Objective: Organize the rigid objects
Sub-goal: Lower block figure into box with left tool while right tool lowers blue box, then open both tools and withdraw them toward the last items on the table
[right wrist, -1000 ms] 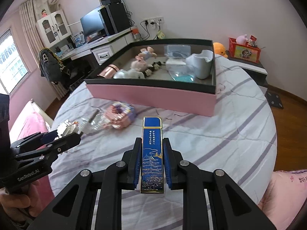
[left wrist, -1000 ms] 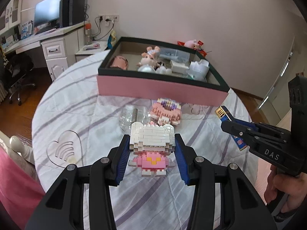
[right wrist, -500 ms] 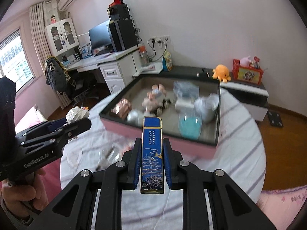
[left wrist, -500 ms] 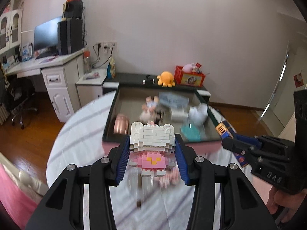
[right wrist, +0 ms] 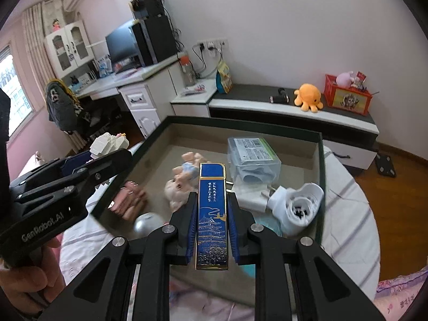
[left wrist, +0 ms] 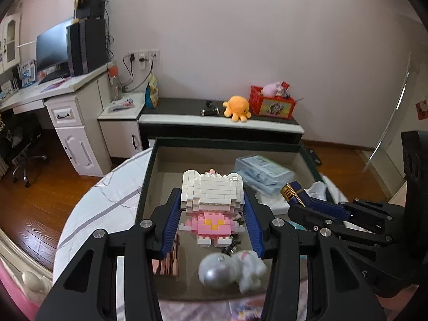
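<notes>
In the left wrist view, the left gripper (left wrist: 212,215) is clenched on a white-and-pink brick figure (left wrist: 211,206), held in the air over the open dark-rimmed box (left wrist: 145,182), above a silver-headed toy (left wrist: 230,274) lying inside, with the right gripper (left wrist: 315,208) just to its right. In the right wrist view, the right gripper (right wrist: 212,228) grips a slim blue case with gold drawings (right wrist: 212,214) upright over the same box (right wrist: 319,184), which contains a clear plastic packet (right wrist: 251,157), a white cup-like item (right wrist: 301,208) and pale figurines (right wrist: 182,179); the left gripper (right wrist: 107,157) reaches in from the left, over the box's rim, with the brick figure (right wrist: 108,141) between its jaws.
</notes>
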A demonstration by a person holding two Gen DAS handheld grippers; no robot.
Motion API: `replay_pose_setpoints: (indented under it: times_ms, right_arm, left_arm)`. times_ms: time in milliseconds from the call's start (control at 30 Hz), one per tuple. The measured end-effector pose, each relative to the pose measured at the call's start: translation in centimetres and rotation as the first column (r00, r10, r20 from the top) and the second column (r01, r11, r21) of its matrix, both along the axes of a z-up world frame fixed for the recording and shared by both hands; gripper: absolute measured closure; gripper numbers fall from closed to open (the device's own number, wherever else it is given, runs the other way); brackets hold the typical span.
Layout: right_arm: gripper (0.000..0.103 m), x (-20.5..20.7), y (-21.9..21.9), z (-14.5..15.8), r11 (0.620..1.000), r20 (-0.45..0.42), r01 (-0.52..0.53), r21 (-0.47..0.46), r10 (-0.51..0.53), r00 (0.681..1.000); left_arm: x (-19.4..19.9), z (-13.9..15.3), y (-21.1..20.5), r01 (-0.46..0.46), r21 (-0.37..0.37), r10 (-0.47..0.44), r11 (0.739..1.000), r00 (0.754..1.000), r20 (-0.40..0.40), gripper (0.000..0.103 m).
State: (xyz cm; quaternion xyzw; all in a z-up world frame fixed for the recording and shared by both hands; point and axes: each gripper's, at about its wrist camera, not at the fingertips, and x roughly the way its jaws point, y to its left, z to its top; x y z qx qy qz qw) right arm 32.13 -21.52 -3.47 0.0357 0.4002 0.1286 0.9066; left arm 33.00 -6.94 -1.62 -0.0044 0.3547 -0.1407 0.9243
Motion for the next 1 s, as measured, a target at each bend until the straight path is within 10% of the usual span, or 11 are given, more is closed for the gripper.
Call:
replay_pose_setpoints:
  times_ms: [267,500,567,1000]
  right_arm:
    - [0.079,2.8,0.1,-3.0,0.999,-0.084,0.021,-0.033,-0.024,0.996]
    - [0.025,1.2,-1.9,-2.0,0.996,-0.045,0.091,0.014,-0.090,0.995]
    - [0.000,0.2,-2.7,-1.1,0.992,-0.017,0.115,0.050,-0.114,0.993]
    - [0.000,-10.2,-2.3,5.1,0.978,0.148,0.189,0.087,-0.200,0.969]
  left_arm:
    - [2.7,-4.0,-0.8,0.022,0.037,-0.019,0.999,0.995,-0.102,0.057]
    - [0.7,-2.3,1.7,-0.069,0.007,0.069,0.998,0.997,-0.028,0.000]
    - [-0.6,-1.2,2.6,-0.081,-0.018,0.081,0.997,0.997,0.004,0.000]
    - [-12.5,4.0,5.4,-0.143,-0.024,0.145,0.989,0.978,0.150,0.000]
